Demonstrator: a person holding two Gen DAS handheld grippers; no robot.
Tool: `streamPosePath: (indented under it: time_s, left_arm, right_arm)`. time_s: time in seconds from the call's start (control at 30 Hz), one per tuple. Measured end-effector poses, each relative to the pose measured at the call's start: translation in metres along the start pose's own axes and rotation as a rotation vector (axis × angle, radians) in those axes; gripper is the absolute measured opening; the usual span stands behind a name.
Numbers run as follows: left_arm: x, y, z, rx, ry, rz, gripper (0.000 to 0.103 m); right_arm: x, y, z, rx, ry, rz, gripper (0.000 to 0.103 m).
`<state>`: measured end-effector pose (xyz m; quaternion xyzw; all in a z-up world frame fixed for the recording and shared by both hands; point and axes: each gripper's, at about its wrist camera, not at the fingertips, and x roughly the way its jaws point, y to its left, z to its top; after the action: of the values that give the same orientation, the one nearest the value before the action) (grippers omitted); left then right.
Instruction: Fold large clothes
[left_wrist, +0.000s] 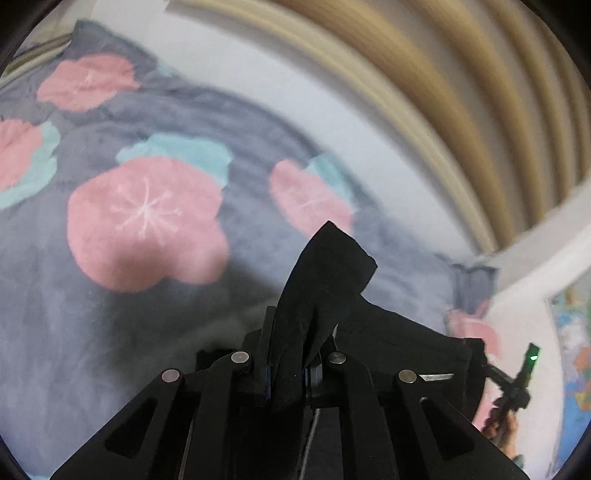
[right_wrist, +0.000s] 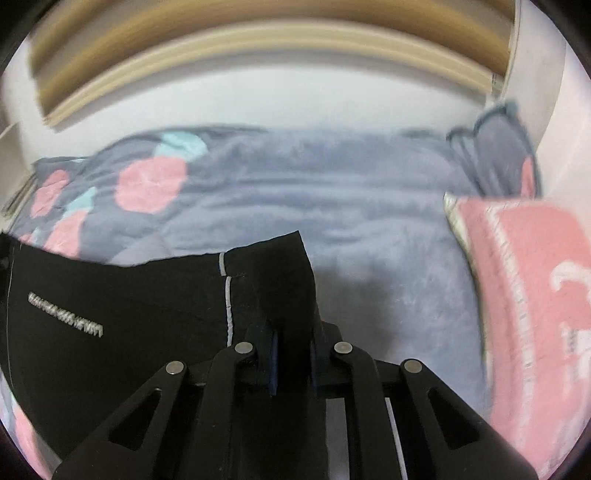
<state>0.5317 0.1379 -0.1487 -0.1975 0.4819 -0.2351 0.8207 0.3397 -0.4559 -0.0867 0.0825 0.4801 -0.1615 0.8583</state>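
Grippers (left_wrist: 288, 369) (right_wrist: 293, 354) pinch black garment (right_wrist: 110, 314) (lettering unreadable).

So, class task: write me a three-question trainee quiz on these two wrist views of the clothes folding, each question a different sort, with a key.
1. True or false: both tongs, left tongs and right tongs, are shut on the black garment.
2. What colour is the lettering on the garment?
3. The pink pillow lies on: A) the grey floral blanket, B) a wooden table, C) a chair.

Key: 1 true; 2 white; 3 A.
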Motion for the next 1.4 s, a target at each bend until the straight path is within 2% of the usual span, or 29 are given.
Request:
streamPosePath:
  time_s: [0.1,0.13,0.2,0.27,0.37,0.43,0.5,0.57,0.63,0.67,0.7,0.73,0.77,0.83,0.93,1.0,1.1,1.17,1.23,1.3,1.37,1.4]
  left_arm:
    - [0.057,0.025,-0.017,-0.021,0.121,0.125,0.011]
    - [0.068,0.035,-0.023,-0.037,0.154,0.139,0.011]
    - [0.088,0.051,-0.037,-0.083,0.205,0.142,0.015]
    - [0.095,0.06,-0.047,-0.101,0.21,0.129,0.018]
    - [0.095,0.06,-0.042,-0.101,0.241,0.113,0.02]
    - [0.091,0.062,-0.035,-0.095,0.265,0.095,0.02]
    - [0.078,0.063,-0.025,-0.089,0.287,0.089,0.021]
    - [0.062,0.057,-0.019,-0.071,0.297,0.082,0.026]
    - [0.035,0.055,-0.012,-0.066,0.276,0.026,0.029]
    - [0.022,0.056,-0.009,-0.075,0.256,0.023,0.031]
    - [0.011,0.055,-0.008,-0.075,0.233,0.054,0.031]
    - [-0.005,0.049,-0.007,-0.043,0.191,0.134,0.031]
    - [-0.016,0.041,-0.008,-0.001,0.163,0.184,0.031]
    - [-0.034,0.028,-0.013,0.048,0.133,0.213,0.032]
    - [-0.056,-0.003,-0.033,0.105,0.111,0.188,0.032]
    - [-0.066,-0.033,-0.06,0.174,0.109,0.152,0.032]
    - [-0.062,-0.089,-0.119,0.289,0.142,0.04,0.037]
    - [-0.049,-0.113,-0.151,0.341,0.168,0.022,0.041]
    - [-0.028,-0.131,-0.183,0.399,0.197,0.051,0.041]
    - [0.006,-0.134,-0.211,0.419,0.26,0.119,0.041]
    - [0.031,-0.124,-0.227,0.395,0.281,0.165,0.041]
    - [0.041,-0.113,-0.231,0.339,0.284,0.165,0.041]
  right_arm:
    - [0.063,0.002,-0.019,0.008,0.146,-0.026,0.013]
    - [0.08,0.002,-0.03,0.016,0.192,-0.016,0.013]
    - [0.101,0.002,-0.048,0.027,0.242,-0.003,0.015]
    - [0.104,0.006,-0.055,0.013,0.235,-0.024,0.017]
    - [0.101,0.004,-0.053,0.002,0.246,-0.046,0.031]
    - [0.088,-0.007,-0.049,0.037,0.252,-0.032,0.04]
    - [0.064,-0.017,-0.047,0.072,0.219,-0.003,0.042]
    - [0.038,-0.025,-0.048,0.09,0.179,0.021,0.045]
    - [0.001,-0.029,-0.055,0.095,0.13,0.049,0.049]
    - [-0.009,-0.025,-0.055,0.092,0.12,0.057,0.049]
    - [-0.027,-0.021,-0.062,0.08,0.104,0.072,0.049]
    - [-0.04,-0.012,-0.064,0.069,0.093,0.087,0.049]
    - [-0.047,-0.008,-0.067,0.061,0.086,0.099,0.049]
    - [-0.073,0.009,-0.079,0.034,0.069,0.13,0.049]
    - [-0.096,0.038,-0.093,0.007,0.06,0.186,0.049]
    - [-0.099,0.06,-0.108,-0.005,0.064,0.207,0.05]
    - [-0.096,0.094,-0.128,-0.024,0.083,0.229,0.05]
    - [-0.083,0.112,-0.135,-0.032,0.106,0.243,0.05]
    - [-0.065,0.128,-0.143,-0.052,0.115,0.234,0.05]
    - [-0.044,0.142,-0.153,-0.096,0.137,0.177,0.06]
    - [-0.022,0.154,-0.167,-0.142,0.155,0.11,0.068]
    - [-0.009,0.159,-0.175,-0.163,0.18,0.087,0.069]
